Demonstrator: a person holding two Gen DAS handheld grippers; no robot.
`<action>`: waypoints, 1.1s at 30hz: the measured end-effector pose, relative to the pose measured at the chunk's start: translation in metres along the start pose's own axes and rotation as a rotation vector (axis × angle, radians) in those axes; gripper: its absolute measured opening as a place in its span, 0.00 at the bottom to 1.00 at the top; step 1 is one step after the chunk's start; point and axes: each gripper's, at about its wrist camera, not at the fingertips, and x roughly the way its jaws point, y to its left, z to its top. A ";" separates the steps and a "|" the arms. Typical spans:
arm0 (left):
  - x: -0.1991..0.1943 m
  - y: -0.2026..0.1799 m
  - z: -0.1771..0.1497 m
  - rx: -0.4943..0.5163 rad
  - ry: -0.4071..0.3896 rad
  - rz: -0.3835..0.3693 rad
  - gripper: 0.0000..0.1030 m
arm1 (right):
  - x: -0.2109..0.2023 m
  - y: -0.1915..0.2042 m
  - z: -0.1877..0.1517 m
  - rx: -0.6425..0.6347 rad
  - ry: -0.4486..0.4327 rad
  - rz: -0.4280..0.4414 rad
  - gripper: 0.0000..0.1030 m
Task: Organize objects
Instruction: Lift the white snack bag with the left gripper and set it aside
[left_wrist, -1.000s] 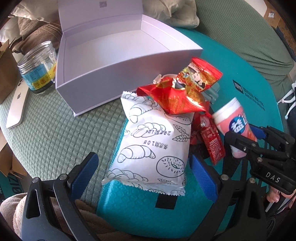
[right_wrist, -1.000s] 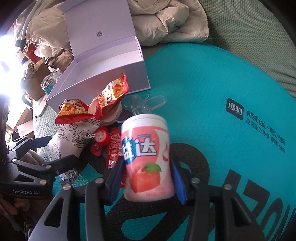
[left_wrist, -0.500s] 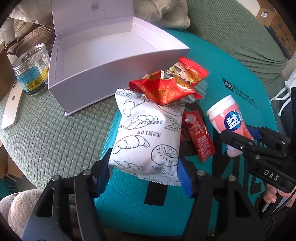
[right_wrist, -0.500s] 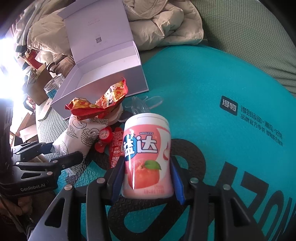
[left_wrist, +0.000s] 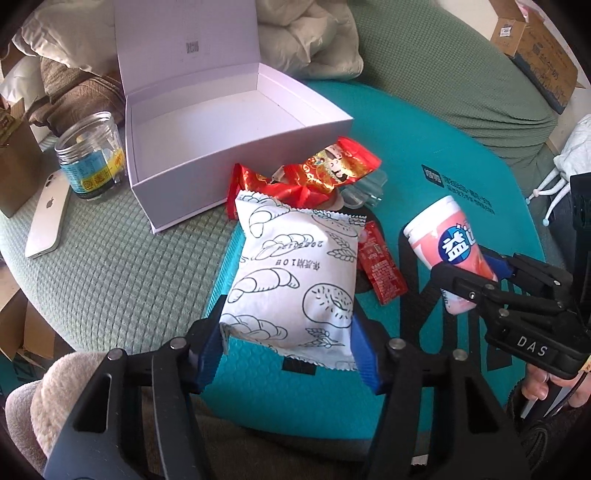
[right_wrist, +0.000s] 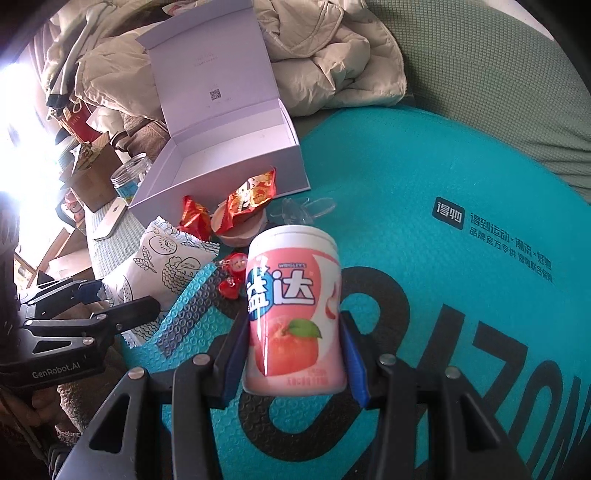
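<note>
The left hand-held gripper had just been closing, and its blue pads were clamped on the near edge of a white bread packet printed with line drawings of croissants and pastries. The packet stretched away from the pads toward 12 o'clock over a teal mat. At 12 o'clock from the packet lay a crumpled red and gold snack bag, and beyond that stood an open white box with its lid raised and nothing visible inside. A small red sachet lay on the mat just beside the packet at its 3 o'clock side. At 9 o'clock from the box stood a clear jar, with a white phone lying flat near it on green quilted fabric. The right hand-held gripper was clamped around a pink gum bottle with a white cap and a peach picture, held upright between its pads in the right wrist view. In the left wrist view that bottle appeared at 3 o'clock from the packet, tilted, well apart from the box.
</note>
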 end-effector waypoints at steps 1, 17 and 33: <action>-0.004 -0.002 -0.002 0.001 -0.006 0.001 0.57 | -0.002 0.001 -0.001 -0.001 -0.003 0.000 0.46; -0.049 0.017 -0.019 0.013 -0.099 0.039 0.57 | -0.051 0.027 -0.013 -0.051 -0.080 0.027 0.46; -0.090 0.022 -0.028 0.002 -0.162 0.096 0.57 | -0.069 0.053 -0.006 -0.130 -0.115 0.074 0.46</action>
